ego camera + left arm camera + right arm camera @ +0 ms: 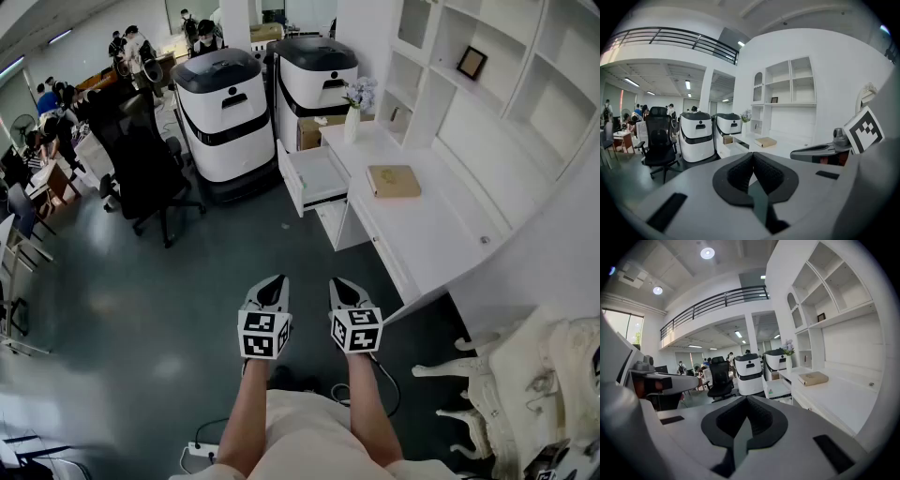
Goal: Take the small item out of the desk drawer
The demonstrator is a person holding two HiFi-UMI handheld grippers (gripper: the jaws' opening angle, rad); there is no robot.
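The drawer (pixel 315 176) stands pulled out from the near-left end of the white desk (pixel 427 234), just above the middle of the head view. It is well apart from both grippers, which sit side by side in the lower middle of the frame with bare floor between them and it. In the right gripper view a small item (pixel 769 391) shows as a greenish speck inside the drawer, too small to tell what it is.

The left gripper (pixel 273 282) has its jaws pressed together with nothing between them, and the right gripper (pixel 340 282) is likewise closed and empty.

A tan book (pixel 394 180) lies near the middle of the desk, and a vase (pixel 352 120) of flowers stands at the desk's far end. White shelves (pixel 487 94) fill the upper right. Left of the drawer stand two white machines (pixel 220 112) with dark tops, and further left a black chair (pixel 150 169). The floor (pixel 141 300) is dull grey-green. People (pixel 127 47) gather round tables in the upper left.
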